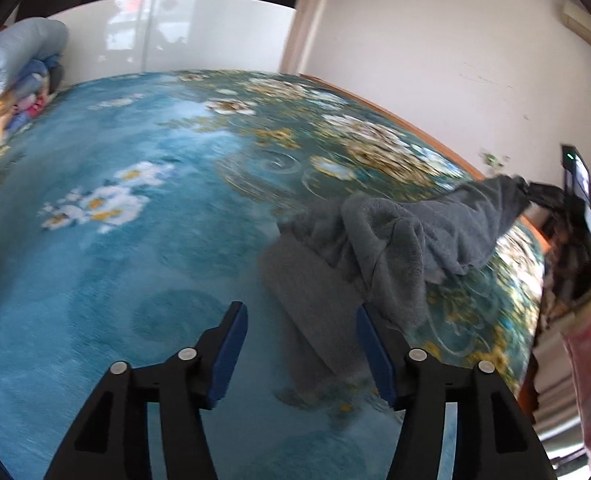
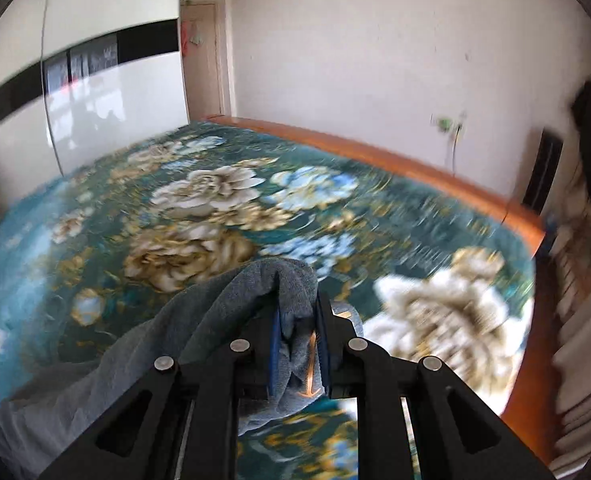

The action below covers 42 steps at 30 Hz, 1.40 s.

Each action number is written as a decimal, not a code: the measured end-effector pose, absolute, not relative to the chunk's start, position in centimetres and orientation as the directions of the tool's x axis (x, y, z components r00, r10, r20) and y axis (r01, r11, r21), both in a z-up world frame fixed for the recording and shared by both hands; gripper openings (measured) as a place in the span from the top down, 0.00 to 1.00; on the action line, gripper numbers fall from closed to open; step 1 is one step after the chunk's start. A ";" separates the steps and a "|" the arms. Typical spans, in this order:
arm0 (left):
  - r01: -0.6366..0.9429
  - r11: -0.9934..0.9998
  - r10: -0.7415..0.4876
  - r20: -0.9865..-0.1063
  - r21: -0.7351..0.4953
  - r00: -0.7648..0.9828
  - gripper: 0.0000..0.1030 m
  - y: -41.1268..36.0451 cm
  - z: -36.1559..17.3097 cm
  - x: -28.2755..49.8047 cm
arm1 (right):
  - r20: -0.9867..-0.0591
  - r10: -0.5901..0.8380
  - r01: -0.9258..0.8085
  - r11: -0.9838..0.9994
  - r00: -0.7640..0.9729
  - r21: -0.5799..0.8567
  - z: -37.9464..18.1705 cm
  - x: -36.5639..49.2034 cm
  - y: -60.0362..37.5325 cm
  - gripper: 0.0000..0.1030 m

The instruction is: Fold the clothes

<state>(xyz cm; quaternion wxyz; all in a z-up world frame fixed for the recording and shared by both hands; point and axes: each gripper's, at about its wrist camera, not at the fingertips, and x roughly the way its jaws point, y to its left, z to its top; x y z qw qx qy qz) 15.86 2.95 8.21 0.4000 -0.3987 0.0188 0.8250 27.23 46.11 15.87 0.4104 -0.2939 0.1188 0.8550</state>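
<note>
Left wrist view: the teal floral-blanketed bed (image 1: 95, 260) carries a crumpled grey fleece garment (image 1: 395, 248) near its right edge. The right tool (image 2: 297, 344) pinches one bunched corner; the left tool (image 1: 301, 344) gapes empty. That small bite could slip, collapsing the fold.

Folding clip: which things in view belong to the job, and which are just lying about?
Job:
- grey garment, one end pinched and lifted
- right gripper, shut on it
- left gripper, open, holding nothing
- bed, the work surface

Lying about:
- bedding pile at the far corner
- wardrobe
- wall socket
</note>
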 end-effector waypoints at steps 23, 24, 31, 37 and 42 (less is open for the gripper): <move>-0.347 -0.676 0.725 -0.670 -0.650 -0.159 0.90 7.6 6.2 6.5 | -0.629 0.196 -0.436 -0.863 -0.752 0.253 13.2 28.6 44.3 0.47; -0.363 -0.680 0.723 -0.663 -0.637 -0.193 0.90 7.3 7.5 6.8 | -0.628 0.183 -0.432 -0.861 -0.757 0.269 13.0 29.0 44.2 0.47; -0.537 -0.666 0.741 -0.540 -0.517 -0.399 0.90 -0.6 14.7 13.3 | -0.611 0.183 -0.445 -0.841 -0.770 0.308 12.5 34.8 42.5 0.47; -0.424 -0.778 0.611 -0.715 -0.463 -0.339 0.90 -5.4 6.7 15.9 | -0.641 0.187 -0.504 -0.787 -0.744 0.356 11.3 37.7 42.9 0.47; -0.396 -0.755 0.639 -0.722 -0.522 -0.265 0.89 -6.6 4.3 17.1 | -0.634 0.181 -0.510 -0.769 -0.752 0.385 12.5 37.8 43.2 0.47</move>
